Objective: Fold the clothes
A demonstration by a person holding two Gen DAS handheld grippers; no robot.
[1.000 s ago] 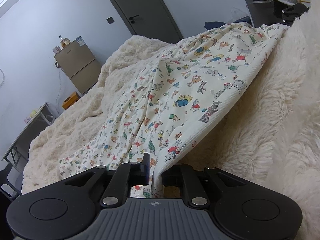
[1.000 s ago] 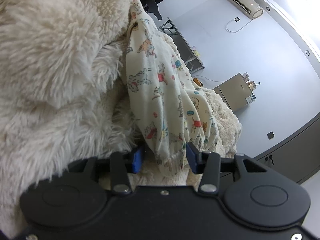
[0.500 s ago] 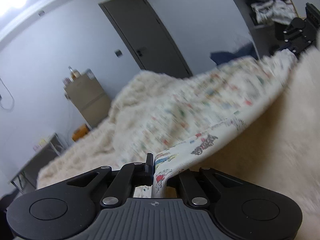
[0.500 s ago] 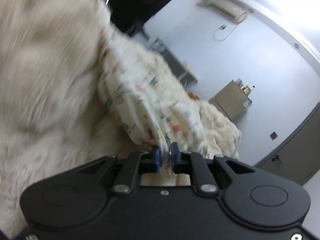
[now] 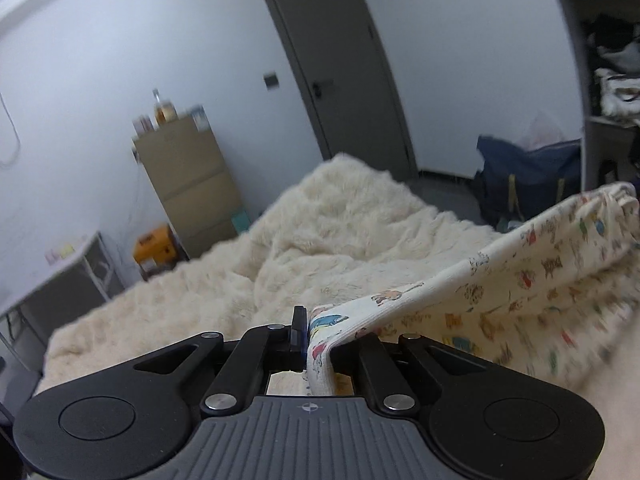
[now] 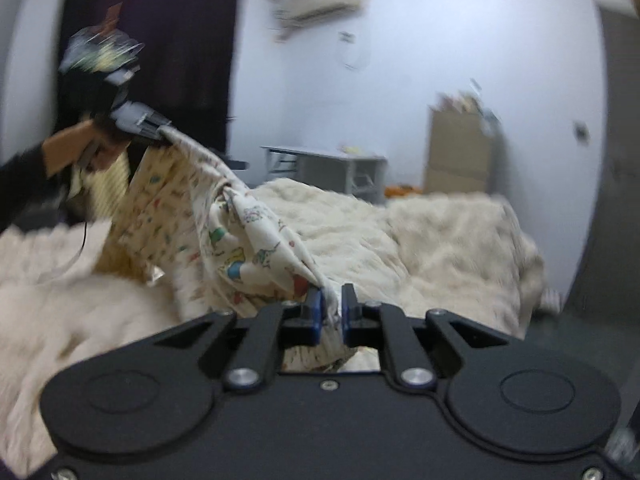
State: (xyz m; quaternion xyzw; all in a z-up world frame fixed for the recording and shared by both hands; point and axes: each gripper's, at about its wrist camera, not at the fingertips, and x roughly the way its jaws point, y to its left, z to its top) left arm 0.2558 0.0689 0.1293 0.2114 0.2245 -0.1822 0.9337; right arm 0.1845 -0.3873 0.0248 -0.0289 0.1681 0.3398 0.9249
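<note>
Two grippers, left gripper (image 5: 318,338) and right gripper (image 6: 330,314), jaws clamped on printed garment (image 5: 520,276) above shaggy cream blanket (image 5: 320,240).

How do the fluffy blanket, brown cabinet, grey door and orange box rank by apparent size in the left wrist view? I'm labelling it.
1. fluffy blanket
2. grey door
3. brown cabinet
4. orange box

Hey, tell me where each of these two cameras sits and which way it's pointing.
Left wrist view: sits on the left gripper, looking along its fingers, shut on the printed garment, across the fluffy blanket toward the grey door.
Right wrist view: sits on the right gripper, fingers shut on the same garment, facing the air conditioner; the person's hand holding the left gripper shows.
Shared: garment, blanket, tan cabinet.
</note>
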